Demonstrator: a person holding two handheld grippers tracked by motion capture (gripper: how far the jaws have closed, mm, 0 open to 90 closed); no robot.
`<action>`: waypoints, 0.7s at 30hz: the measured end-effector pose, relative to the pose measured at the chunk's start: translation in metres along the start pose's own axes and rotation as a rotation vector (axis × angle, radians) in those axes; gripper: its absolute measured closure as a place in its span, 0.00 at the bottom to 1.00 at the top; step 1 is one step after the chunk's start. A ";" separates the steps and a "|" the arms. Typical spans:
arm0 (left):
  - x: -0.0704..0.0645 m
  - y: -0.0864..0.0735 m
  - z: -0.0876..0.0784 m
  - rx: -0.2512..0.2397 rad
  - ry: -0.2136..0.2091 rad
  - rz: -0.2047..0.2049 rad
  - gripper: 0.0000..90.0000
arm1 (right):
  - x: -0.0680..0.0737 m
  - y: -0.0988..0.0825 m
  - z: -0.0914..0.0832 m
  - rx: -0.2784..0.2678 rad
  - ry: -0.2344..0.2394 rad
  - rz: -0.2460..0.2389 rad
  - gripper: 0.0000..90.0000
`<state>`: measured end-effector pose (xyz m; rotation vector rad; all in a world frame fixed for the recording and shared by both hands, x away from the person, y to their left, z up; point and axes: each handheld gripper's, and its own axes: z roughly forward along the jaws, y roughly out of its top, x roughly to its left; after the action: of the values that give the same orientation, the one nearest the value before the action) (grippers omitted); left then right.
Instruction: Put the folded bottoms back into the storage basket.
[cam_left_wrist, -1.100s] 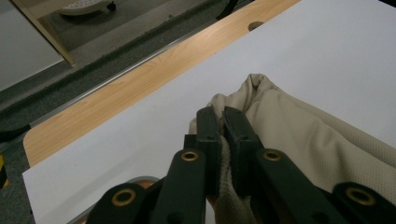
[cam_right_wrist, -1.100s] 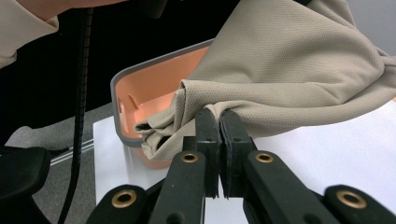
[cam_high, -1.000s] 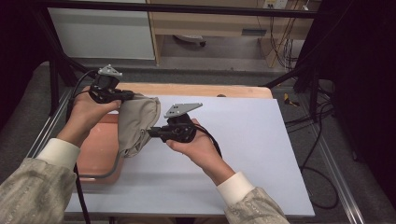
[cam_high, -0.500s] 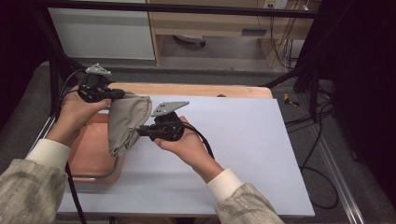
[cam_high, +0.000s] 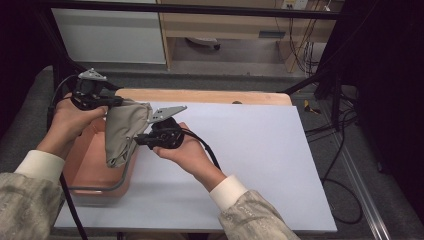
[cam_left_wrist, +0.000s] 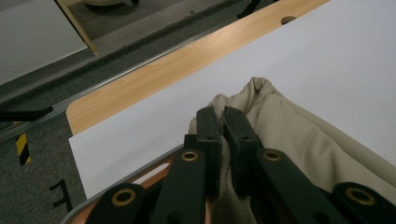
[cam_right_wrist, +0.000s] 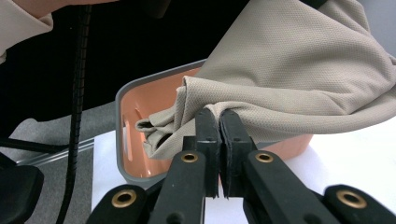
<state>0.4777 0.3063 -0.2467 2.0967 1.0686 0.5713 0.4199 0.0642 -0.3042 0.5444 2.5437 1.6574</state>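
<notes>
A beige cloth hangs bunched between both grippers, over the right edge of an orange bin with a grey rim at the table's left. My left gripper is shut on the cloth's upper edge, fabric pinched between its jaws. Lower down, my right gripper is shut on a fold of the cloth, just above the bin's rim. The cloth's lower corner droops into the bin.
A white sheet covers most of the wooden table. A black cable trails from the left gripper. Dark frame posts and floor cables stand at the right of the table.
Both hands have carried the cloth leftward, toward and over the orange bin. Both grippers have stayed shut on it.
</notes>
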 end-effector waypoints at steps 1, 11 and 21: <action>0.002 -0.001 -0.001 0.002 0.004 0.001 0.95 | 0.000 0.000 0.002 0.002 0.003 -0.002 0.98; 0.015 -0.011 -0.009 0.007 0.022 -0.018 0.95 | 0.005 0.006 0.020 0.012 0.017 -0.008 0.98; 0.020 -0.016 -0.013 0.008 0.025 -0.027 0.95 | 0.009 0.007 0.030 0.013 0.021 -0.018 0.98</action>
<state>0.4722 0.3347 -0.2484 2.0836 1.1129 0.5823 0.4202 0.0958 -0.3090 0.5056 2.5674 1.6508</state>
